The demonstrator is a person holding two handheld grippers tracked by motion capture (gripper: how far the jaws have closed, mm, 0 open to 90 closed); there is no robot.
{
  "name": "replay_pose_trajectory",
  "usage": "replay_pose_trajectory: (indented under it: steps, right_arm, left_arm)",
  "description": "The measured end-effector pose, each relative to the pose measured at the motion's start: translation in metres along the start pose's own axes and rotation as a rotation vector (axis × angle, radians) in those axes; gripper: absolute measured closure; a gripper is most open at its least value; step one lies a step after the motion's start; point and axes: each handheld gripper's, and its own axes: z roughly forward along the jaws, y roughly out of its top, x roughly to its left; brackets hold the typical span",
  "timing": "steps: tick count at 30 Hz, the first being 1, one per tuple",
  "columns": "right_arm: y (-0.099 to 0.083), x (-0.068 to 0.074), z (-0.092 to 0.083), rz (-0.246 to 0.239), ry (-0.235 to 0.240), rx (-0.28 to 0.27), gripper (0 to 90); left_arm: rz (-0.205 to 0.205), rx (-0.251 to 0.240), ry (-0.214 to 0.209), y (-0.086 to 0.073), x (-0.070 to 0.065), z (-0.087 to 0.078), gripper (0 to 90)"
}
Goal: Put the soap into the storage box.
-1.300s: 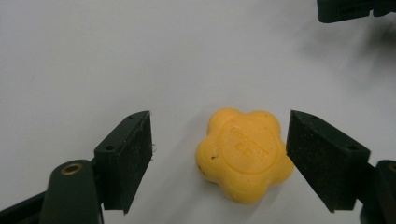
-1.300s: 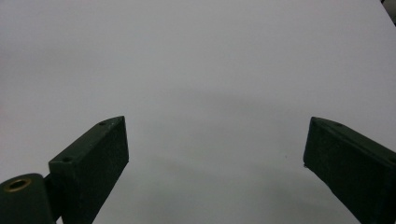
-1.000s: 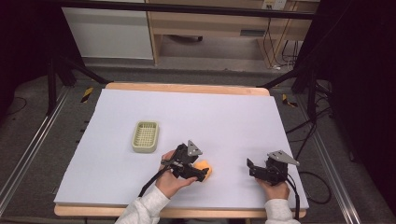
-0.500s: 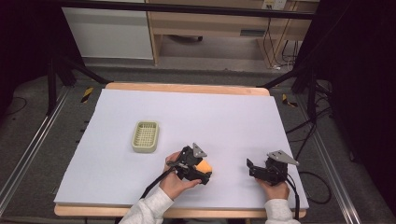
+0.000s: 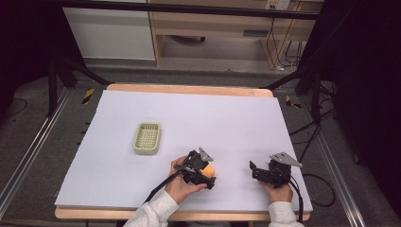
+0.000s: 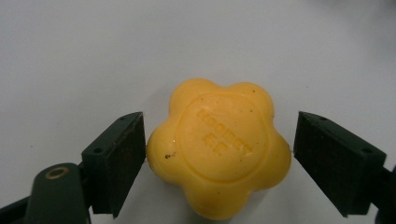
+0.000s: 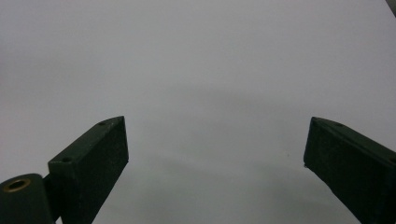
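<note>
My left gripper (image 5: 202, 173) sits low over the near middle of the white table (image 5: 227, 118), its jaws spread around a yellow flower-shaped soap (image 6: 218, 147). In the left gripper view one jaw touches or nearly touches the soap's side, while the other stands clear, so nothing is clamped. Raised letters are stamped in the round centre of the soap, but they are too soft for me to read. My right gripper (image 5: 259, 171) rests to the right, jaws wide apart over bare table. A small pale green basket (image 5: 147, 138) lies well apart, to the left.
</note>
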Motion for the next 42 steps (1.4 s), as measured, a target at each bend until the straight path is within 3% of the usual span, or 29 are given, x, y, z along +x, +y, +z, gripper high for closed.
replay_pose_trajectory:
  steps: [17, 42]
  right_arm:
    - [0.0002, 0.0003, 0.0003, 0.002, 0.001, 0.004, 7.0]
    - [0.0003, 0.0009, 0.0002, 0.001, -0.002, 0.007, 7.0]
  left_arm:
    - [-0.005, 0.034, 0.009, -0.0015, 0.0006, 0.0094, 23.3]
    - [-0.013, 0.016, 0.043, -0.0040, -0.0036, 0.0099, 25.1]
